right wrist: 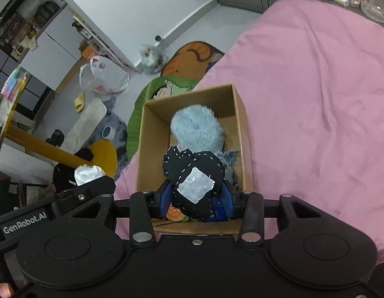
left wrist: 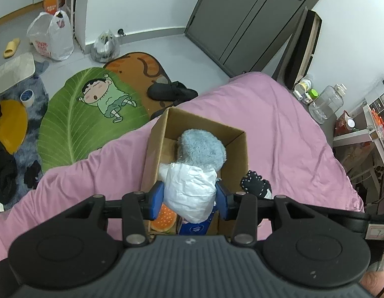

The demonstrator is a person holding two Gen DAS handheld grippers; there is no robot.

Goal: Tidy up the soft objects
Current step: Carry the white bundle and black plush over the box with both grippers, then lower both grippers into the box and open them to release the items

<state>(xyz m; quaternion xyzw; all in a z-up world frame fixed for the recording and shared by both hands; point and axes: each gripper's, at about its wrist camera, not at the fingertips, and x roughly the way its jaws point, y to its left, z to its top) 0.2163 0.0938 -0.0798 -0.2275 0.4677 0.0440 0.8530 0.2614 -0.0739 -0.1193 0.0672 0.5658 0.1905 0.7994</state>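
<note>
A pink bed cover (left wrist: 278,129) fills the 3 to 6 o'clock part of the left wrist view. Off its edge, toward 10 o'clock, a green leaf rug (left wrist: 75,124) lies on the floor.

A brown cardboard box (left wrist: 157,134) sits open on the cover at the centre of both views. Inside it, toward its 12 o'clock wall, lies a grey-blue plush toy (left wrist: 204,149). At the box's 6 o'clock end a small burger-shaped toy (left wrist: 163,219) and a blue packet (left wrist: 194,228) rest on the bottom.

The left gripper (left wrist: 190,198) is over the box's near end, its blue pads clamped on a white crinkled soft bundle (left wrist: 189,188) that hangs above the packet.

The right gripper (right wrist: 199,196) is also above the box's near end, its pads pressed on a black heart-shaped cushion (right wrist: 192,168) with white stitching and a pale square patch (right wrist: 195,185). In the left wrist view the cushion shows at 3 o'clock of the bundle, just outside the box wall.
</note>
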